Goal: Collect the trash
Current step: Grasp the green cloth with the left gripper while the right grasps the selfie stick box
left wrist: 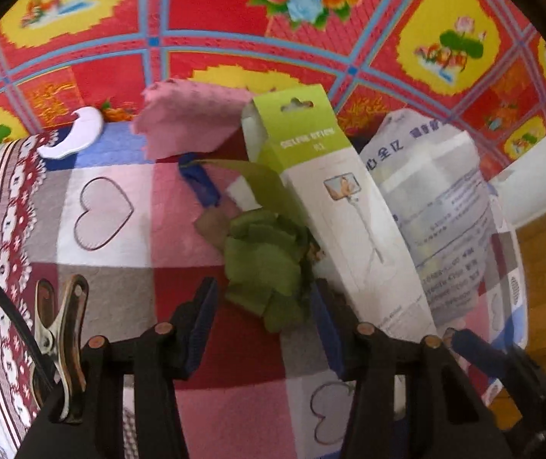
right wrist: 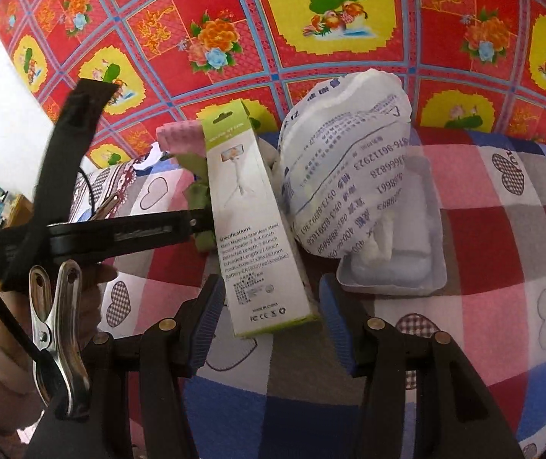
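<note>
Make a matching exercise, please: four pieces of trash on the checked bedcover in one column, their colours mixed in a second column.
Things:
1. crumpled leaf-like scrap
2. tall cardboard selfie-stick box
3. soft foam piece
4. printed plastic bag

Colours:
A. pink
B. white with blue print
C. green all over
D. white with a green top

Pairs: 1-C, 2-D, 3-A, 4-B

We see a green-topped white box [right wrist: 252,225], crumpled green paper [left wrist: 265,264], pink sponge [left wrist: 189,122], checked heart-print bedcover [left wrist: 120,267], red floral cloth [right wrist: 234,19].
</note>
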Motion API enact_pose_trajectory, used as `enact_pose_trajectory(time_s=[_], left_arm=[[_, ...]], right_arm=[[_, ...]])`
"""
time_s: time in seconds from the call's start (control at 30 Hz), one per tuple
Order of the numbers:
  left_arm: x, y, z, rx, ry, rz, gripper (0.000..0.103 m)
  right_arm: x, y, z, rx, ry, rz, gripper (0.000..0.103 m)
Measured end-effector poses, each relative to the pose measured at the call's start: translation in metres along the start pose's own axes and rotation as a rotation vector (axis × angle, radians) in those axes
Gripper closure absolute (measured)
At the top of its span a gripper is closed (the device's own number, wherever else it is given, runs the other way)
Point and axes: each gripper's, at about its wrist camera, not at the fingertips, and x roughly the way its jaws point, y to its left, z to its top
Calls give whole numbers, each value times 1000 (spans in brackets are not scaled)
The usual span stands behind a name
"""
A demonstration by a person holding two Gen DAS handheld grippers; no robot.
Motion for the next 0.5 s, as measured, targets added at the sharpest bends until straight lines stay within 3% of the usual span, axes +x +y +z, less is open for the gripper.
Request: enact_pose_trajectory(time_s=[0.13,0.3,0.5], left_arm=[[12,3,-2,-26,-12,24,55],[12,12,-5,-65,-40,-11,84],[-7,34,-17,-119,-70,-17,89]], right_arm=[[-1,-1,-1,3,7,0,50],[0,4,0,-7,17,1,50],[5,22,14,-70,14,0,50]])
